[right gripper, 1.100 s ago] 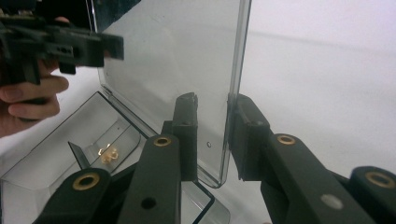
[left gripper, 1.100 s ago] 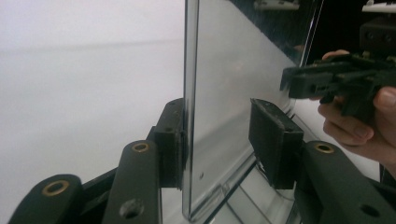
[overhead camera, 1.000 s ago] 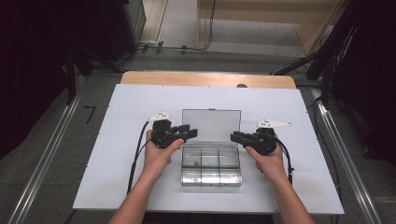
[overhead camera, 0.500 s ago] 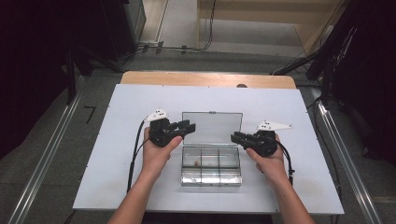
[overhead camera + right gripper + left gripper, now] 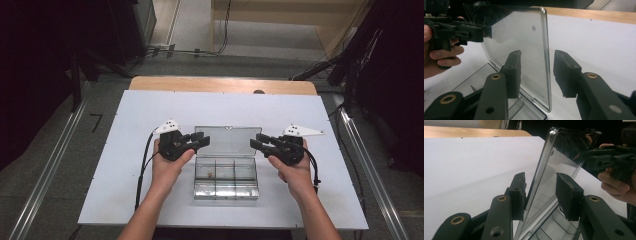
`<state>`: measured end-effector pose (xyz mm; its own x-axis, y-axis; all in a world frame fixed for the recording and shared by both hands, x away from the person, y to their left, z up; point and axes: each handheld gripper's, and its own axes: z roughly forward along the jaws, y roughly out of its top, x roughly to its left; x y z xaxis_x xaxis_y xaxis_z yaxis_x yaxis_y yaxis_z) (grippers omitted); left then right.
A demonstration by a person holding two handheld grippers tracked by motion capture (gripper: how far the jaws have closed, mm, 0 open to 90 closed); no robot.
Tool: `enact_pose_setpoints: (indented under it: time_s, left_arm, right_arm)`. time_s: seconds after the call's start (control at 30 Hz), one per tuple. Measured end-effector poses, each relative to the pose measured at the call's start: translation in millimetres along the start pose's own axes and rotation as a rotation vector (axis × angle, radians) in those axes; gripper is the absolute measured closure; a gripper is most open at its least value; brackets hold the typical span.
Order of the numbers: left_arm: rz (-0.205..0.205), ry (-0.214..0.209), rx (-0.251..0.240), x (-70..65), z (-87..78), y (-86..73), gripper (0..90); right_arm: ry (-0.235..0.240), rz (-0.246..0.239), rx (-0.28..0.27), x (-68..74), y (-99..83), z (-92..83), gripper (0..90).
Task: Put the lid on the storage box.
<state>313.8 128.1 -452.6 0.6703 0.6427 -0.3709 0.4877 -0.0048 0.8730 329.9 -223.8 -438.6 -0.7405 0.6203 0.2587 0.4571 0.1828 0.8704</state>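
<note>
high view: a clear plastic compartment box (image 5: 226, 177) sits at the middle of the white bench (image 5: 125, 125), near the person's edge, with its transparent lid (image 5: 227, 141) raised and leaning back. the left hand-held gripper (image 5: 200, 141) reaches in at the lid's left edge and the right hand-held gripper (image 5: 257, 141) at its right edge, each held in a hand that comes up from the bottom. a small dark item (image 5: 210, 174) lies in one compartment of the back row, left of middle; what it is cannot be told.

left gripper view: the lid (image 5: 554, 177) stands edge-on between the two black jaws. the left pad looks against the lid's edge, while the right pad stands clear of it, so this hand-held gripper is released, not pinching. the box compartments (image 5: 551, 230) show below.

right gripper view: the lid (image 5: 524, 50) rises between the jaws, its rounded edge in the gap and neither pad pressing it; the jaws have just been opening, so this hand-held gripper is released too. the left hand-held gripper (image 5: 489, 31) shows at the lid's far edge.
</note>
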Motion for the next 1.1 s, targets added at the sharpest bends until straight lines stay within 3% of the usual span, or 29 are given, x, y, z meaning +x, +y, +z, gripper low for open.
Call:
enact_pose_setpoints:
  time_s: [0.27, 0.7, 0.87, 1.1]
  left_arm:
    - [-0.003, -0.014, 0.001, -3.2, -3.5, -3.5, 57.7]
    - [0.008, -0.038, 0.015, -8.7, -7.6, -7.2, 54.0]
    - [0.014, -0.022, 0.036, -9.6, -8.9, -8.7, 53.1]
    - [0.004, 0.003, 0.052, -10.3, -15.8, -11.3, 43.5]
  right_arm:
    - [-0.02, -0.036, 0.001, 14.7, 8.1, -1.7, 49.4]
    - [-0.012, -0.06, -0.002, 26.8, 11.0, -4.3, 53.8]
    - [-0.004, -0.057, 0.0, 28.3, 10.0, -5.9, 54.6]
    - [-0.005, -0.054, 0.001, 30.3, 7.9, -7.5, 54.4]
